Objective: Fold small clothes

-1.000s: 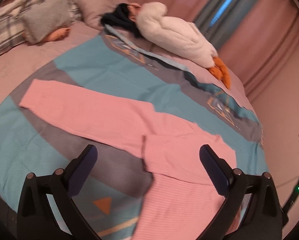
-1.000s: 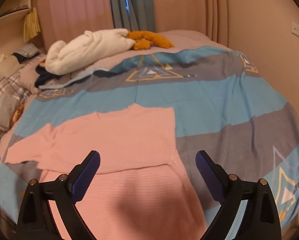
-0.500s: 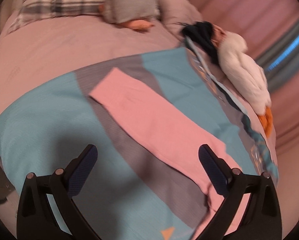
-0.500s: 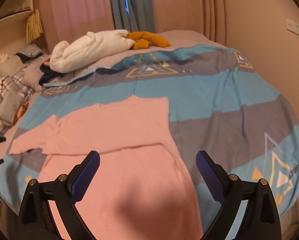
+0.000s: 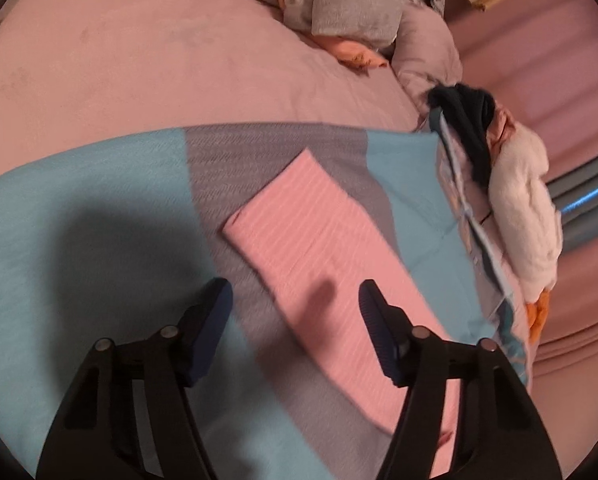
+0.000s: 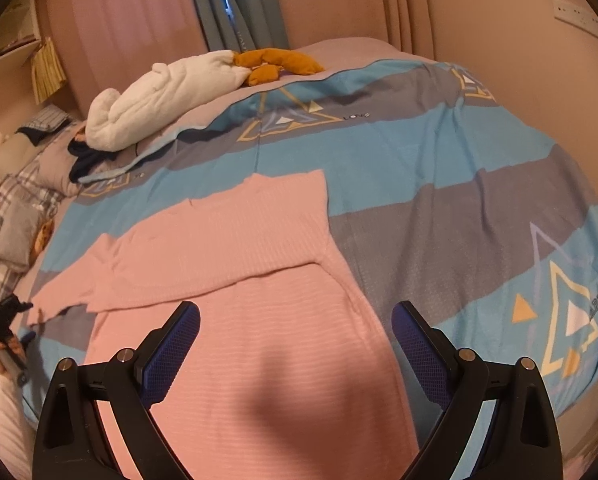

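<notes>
A pink ribbed sweater [image 6: 235,264] lies flat on the striped blue and grey bed cover [image 6: 439,168], one sleeve folded across its chest. My right gripper [image 6: 295,344] hovers open over the sweater's lower body with nothing between its fingers. The other sleeve [image 5: 311,232] stretches out to the left, its cuff lying flat on a grey stripe. My left gripper [image 5: 295,308] hangs low over that sleeve a little short of the cuff. Its jaws are closing, the sleeve's near edge lies below the gap, and the pads touch nothing. In the right wrist view a hand holds the left gripper [image 6: 3,316] at the far left edge.
A white plush goose [image 6: 167,92] with orange feet and a dark garment [image 6: 87,160] lie at the far side of the bed. Grey and plaid pillows [image 5: 351,4] sit at the head end on a pink sheet [image 5: 159,72]. Curtains [image 6: 235,4] and a wall lie beyond.
My left gripper has swung out along the sleeve toward its cuff and come lower, and its jaws have narrowed. The right gripper has barely moved and stays open.
</notes>
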A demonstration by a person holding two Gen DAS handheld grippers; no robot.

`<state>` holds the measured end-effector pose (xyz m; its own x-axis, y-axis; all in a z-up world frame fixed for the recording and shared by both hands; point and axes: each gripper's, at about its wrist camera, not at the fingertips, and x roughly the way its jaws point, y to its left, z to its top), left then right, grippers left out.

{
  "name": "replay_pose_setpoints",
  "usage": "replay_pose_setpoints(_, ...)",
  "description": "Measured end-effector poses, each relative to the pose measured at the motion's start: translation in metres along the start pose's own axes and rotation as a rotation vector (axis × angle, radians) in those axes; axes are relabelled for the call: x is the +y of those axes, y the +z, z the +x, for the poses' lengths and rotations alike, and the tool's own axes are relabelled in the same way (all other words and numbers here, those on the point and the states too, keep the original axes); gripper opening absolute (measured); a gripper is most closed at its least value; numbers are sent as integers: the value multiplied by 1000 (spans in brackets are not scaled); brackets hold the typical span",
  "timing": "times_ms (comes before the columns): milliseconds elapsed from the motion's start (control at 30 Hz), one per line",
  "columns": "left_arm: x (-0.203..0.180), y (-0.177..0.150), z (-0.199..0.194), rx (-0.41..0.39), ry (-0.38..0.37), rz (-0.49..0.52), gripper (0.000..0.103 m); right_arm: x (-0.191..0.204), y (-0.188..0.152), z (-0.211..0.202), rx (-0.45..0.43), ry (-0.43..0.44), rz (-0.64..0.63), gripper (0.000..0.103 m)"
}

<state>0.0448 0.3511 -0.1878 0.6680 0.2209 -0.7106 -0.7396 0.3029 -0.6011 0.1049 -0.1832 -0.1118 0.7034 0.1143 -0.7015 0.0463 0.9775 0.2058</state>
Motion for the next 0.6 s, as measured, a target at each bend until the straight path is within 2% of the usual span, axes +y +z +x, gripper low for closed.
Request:
replay_pose_setpoints(67,2,2,4,0,-14,-22,47,-1,0,0,4,4,2,96)
replay_pose_setpoints(100,4,4,7,-1,-17,-40,45,-1,0,1,7,6,5,96)
replay_pose_setpoints(133,5,5,8,-7,-23,-48,38,-1,1,1,10,5,6,96)
replay_pose_setpoints(167,4,6,9,-10,-25,-48,24,0,1,2,12,3,7,96)
replay_pose_setpoints(233,5,8,15,-2,-2,-50,10,0,2,1,12,-1,9,96)
replay_pose_setpoints(400,-3,8,3,-31,-2,-42,7,0,3,2,7,-4,16,96)
replay_pose_setpoints(600,-43,2,-31,-95,-86,45,6,0,4,-1,-6,-3,21,96)
